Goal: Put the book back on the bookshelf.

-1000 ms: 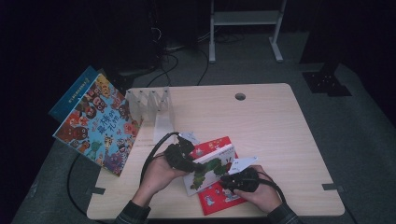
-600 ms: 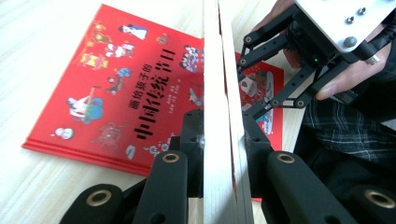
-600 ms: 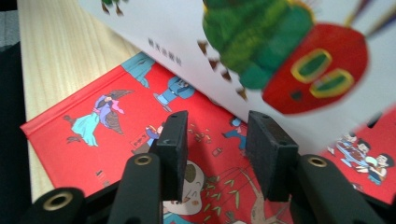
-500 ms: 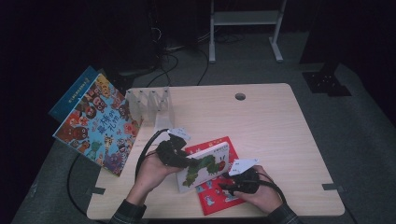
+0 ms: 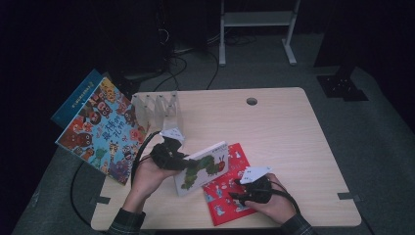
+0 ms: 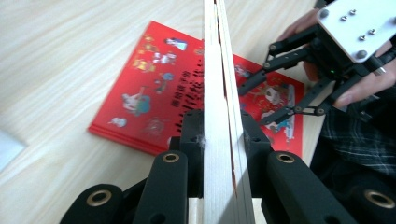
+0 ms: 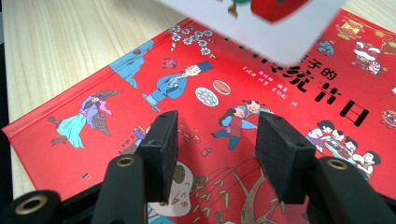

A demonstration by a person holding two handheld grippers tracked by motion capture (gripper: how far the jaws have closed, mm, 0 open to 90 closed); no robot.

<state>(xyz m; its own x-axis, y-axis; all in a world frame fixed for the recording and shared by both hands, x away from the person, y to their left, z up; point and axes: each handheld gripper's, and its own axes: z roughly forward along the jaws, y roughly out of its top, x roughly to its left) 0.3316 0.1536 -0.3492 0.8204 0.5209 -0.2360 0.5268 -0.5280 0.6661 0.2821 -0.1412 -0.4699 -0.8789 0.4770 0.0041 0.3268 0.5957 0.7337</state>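
Observation:
A white picture book with a green caterpillar [image 5: 203, 167] is tilted up off the table, and my left gripper [image 5: 178, 161] is shut on its left edge. In the left gripper view the book's page edge [image 6: 217, 93] stands clamped between the pads of my left gripper [image 6: 222, 135]. Under it a red picture book [image 5: 227, 191] lies flat on the table [image 5: 293, 137]. My right gripper [image 5: 237, 196] hovers over the red book's right part. Its jaws have just been opening, and my right gripper [image 7: 217, 144] has nothing between them above the red cover [image 7: 280, 93].
A large colourful picture book [image 5: 98, 132] leans out past the table's left edge. A clear divider rack [image 5: 156, 110] stands at the back left. A cable hole [image 5: 251, 101] is at the back middle. A white frame [image 5: 254, 19] stands on the floor beyond.
My left gripper has carried the white book left and a little up, uncovering more of the red book. My right hand has stayed where it was.

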